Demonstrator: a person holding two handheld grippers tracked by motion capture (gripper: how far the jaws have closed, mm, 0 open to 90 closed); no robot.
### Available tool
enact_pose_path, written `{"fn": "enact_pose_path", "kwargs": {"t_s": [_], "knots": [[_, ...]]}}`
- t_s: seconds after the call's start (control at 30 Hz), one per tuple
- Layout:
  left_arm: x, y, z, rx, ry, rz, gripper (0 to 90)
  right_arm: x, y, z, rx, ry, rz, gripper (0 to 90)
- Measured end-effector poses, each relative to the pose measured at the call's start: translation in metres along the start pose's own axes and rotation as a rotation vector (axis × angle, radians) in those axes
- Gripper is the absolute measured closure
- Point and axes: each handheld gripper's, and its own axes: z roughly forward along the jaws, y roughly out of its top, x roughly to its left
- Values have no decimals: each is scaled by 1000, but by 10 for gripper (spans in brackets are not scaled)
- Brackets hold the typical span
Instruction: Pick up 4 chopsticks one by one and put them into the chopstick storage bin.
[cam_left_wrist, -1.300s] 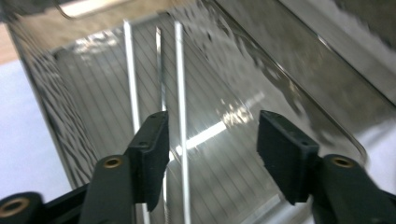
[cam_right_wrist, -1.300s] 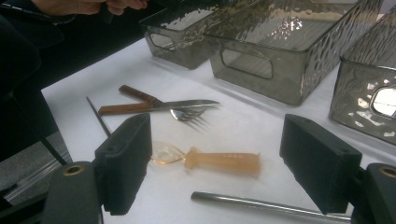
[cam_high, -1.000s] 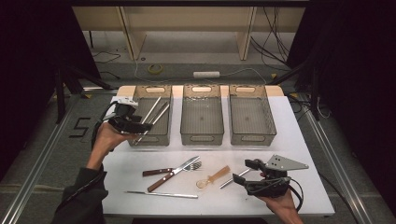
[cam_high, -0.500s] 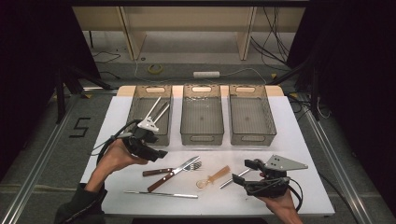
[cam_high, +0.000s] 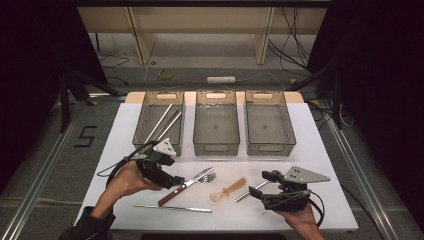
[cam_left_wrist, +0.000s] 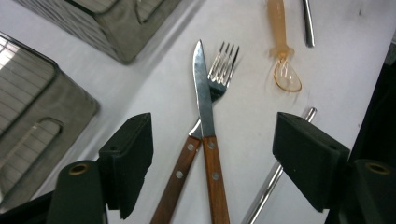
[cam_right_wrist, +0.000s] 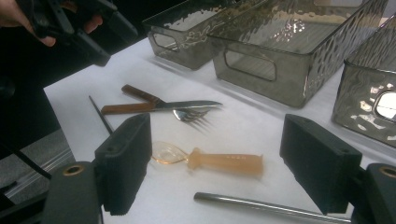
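Observation:
My left gripper (cam_high: 170, 176) hovers over a wood-handled knife (cam_high: 186, 186) and fork (cam_high: 204, 176) that cross on the white table. In the left gripper view its jaws (cam_left_wrist: 215, 140) stand wide apart and have just been opening. The knife (cam_left_wrist: 205, 116) and fork (cam_left_wrist: 223, 70) lie on the table between them, untouched. My right gripper (cam_high: 260, 186) rests open near the front right. In its own view the right gripper (cam_right_wrist: 219, 140) has an amber plastic spoon (cam_right_wrist: 219, 161) and a metal rod (cam_right_wrist: 271, 207) lying between its jaws, and the pads touch neither.
Three smoky plastic bins stand side by side at the back: the left bin (cam_high: 142, 116) holds two metal rods (cam_high: 165, 122), the middle bin (cam_high: 216, 147) and right bin (cam_high: 270, 147) look bare. A thin metal rod (cam_high: 172, 207) lies near the table's front edge.
The left gripper has come from the left bin toward the person and right, stopping over the knife and fork. The two rods stay in the bin. The right gripper has not moved.

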Motion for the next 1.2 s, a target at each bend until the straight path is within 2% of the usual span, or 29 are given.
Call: {"fn": "enact_pose_path", "kwargs": {"t_s": [0.07,0.4,0.53,0.8,0.93,1.2], "knots": [[-4,-3,3,7,-9,1,267,0,0,0,-1,1,1,261],[-21,-13,17,88,-44,58,281,0,0,0,4,0,0,261],[-25,-17,20,92,-66,57,307,0,0,0,3,0,0,261],[-34,-23,26,135,-87,82,360,0,0,1,5,1,0,261],[-40,-25,30,158,-84,98,397,0,0,1,5,1,0,261],[-45,-30,35,197,-100,98,461,0,0,1,6,1,1,261]]}}
